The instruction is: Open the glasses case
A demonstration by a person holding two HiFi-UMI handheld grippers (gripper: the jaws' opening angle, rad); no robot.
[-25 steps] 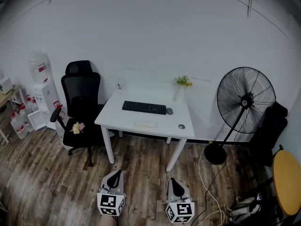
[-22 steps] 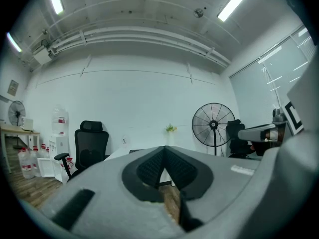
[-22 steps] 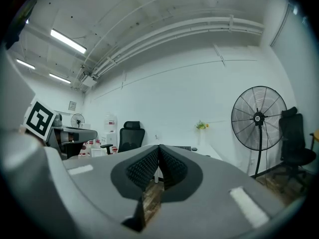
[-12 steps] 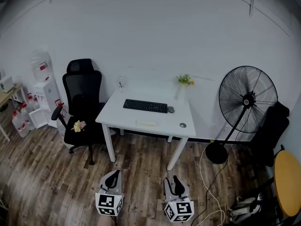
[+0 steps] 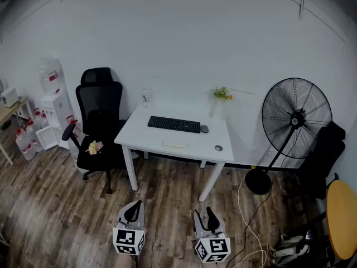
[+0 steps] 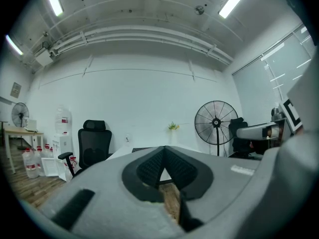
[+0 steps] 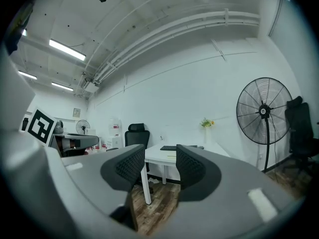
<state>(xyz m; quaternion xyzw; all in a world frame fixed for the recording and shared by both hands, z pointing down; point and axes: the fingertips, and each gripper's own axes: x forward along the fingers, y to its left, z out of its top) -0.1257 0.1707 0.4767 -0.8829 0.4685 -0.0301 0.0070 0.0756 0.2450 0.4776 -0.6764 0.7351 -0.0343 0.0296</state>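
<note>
Room: white desk, keyboard on top.
Left gripper: clenched, empty.
Right gripper: jaws just opening, nothing between.

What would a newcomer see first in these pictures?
The white desk against the far wall, with a dark keyboard on it, draws the eye first. A black chair stands at its left and a big fan at its right. Low in the head view are the left tool, shut, and the right tool, whose jaws have just been opening, with nothing between them.
</note>
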